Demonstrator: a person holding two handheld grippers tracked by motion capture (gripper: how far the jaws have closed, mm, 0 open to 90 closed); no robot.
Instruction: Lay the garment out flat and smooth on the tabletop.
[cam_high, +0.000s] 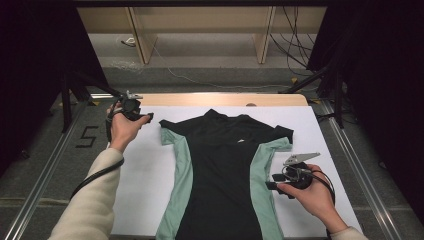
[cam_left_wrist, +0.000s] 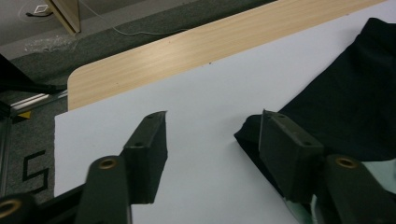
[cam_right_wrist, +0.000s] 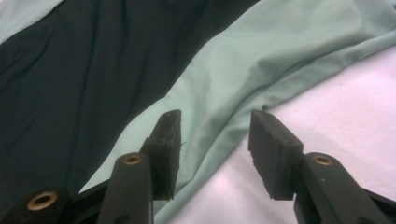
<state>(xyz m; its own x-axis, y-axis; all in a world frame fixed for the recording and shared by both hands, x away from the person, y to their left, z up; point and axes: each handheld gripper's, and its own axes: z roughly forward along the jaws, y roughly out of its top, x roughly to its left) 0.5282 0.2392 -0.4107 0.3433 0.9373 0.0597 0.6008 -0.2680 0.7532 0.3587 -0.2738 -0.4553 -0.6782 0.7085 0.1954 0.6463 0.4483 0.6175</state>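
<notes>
A black top with mint-green side panels lies flat, neck toward the far edge, on a white sheet. My left gripper hovers just left of the garment's left sleeve. In the left gripper view it stands open over bare white sheet, with the black sleeve edge beside the right jaw. My right gripper sits at the right green panel. In the right gripper view it is open, its jaws astride the green hem, with the pads off the cloth.
The sheet covers a wooden table whose far edge shows bare. Metal rails run along both sides on grey carpet marked with a "5". Black curtains, wooden legs and cables stand beyond the far edge.
</notes>
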